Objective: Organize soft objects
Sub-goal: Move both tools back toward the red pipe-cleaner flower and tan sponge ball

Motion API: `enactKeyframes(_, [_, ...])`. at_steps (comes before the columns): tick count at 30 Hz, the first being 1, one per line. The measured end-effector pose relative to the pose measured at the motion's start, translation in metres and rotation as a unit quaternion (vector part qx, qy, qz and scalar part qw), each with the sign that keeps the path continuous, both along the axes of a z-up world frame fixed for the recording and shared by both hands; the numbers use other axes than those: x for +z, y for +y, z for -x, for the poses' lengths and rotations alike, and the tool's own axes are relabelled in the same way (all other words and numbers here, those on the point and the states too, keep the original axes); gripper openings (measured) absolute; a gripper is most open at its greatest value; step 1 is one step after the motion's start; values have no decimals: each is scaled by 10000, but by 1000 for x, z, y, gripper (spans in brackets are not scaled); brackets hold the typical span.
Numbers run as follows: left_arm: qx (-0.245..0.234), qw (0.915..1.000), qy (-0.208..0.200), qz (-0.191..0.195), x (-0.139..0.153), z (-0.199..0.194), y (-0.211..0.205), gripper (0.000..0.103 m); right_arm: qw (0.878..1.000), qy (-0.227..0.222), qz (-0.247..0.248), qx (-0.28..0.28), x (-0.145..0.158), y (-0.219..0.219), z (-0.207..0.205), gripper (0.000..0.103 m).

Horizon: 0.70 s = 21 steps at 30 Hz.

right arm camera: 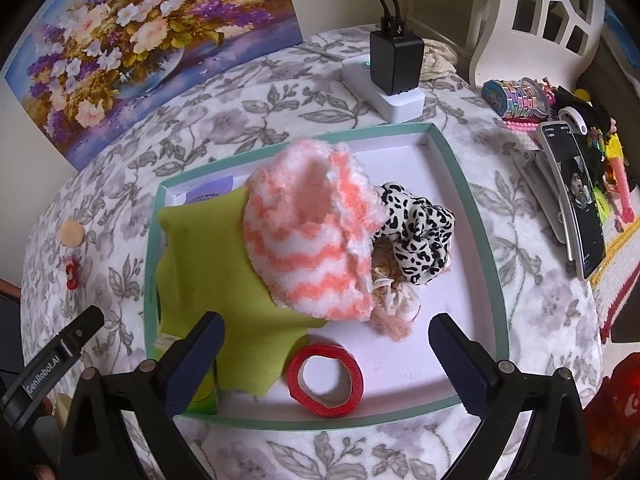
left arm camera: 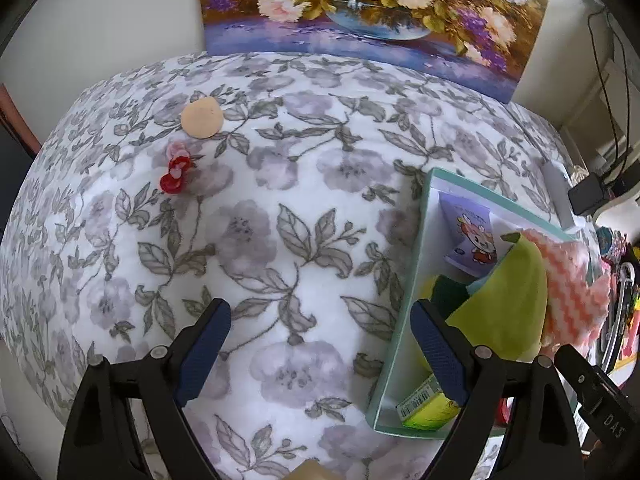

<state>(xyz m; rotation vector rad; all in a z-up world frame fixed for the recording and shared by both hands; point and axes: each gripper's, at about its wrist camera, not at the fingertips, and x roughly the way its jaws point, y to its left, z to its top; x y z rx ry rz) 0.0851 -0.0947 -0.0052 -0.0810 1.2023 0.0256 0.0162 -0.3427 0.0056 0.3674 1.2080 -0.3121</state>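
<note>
Both my grippers, left (left arm camera: 320,344) and right (right arm camera: 326,354), hang spread wide, holding nothing. In the box (right arm camera: 460,184), the striped fuzzy cloth (right arm camera: 308,232) half buries a leopard scrunchie (right arm camera: 420,228) and green cloth (right arm camera: 216,268). Puff (left arm camera: 201,117) and red clip (left arm camera: 175,174) lie out on the surface; clip detail unclear.

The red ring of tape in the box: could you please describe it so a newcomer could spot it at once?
Find the shallow teal-rimmed box on the flowered cloth. On its white floor near the front edge, beside the lime-green cloth, lies the red tape roll. It is the only hollow ring there; its neighbours are soft fabrics.
</note>
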Motion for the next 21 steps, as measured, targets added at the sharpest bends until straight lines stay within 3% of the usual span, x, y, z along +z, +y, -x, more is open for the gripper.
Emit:
enactKeyframes(9, [375, 9992, -2, 138, 2, -7, 29, 91, 9997, -118, 95, 196, 7, 15, -4, 103])
enactKeyframes(21, [1472, 9889, -174, 95, 16, -13, 125, 91, 9937, -681, 76, 891, 33, 73, -13, 103])
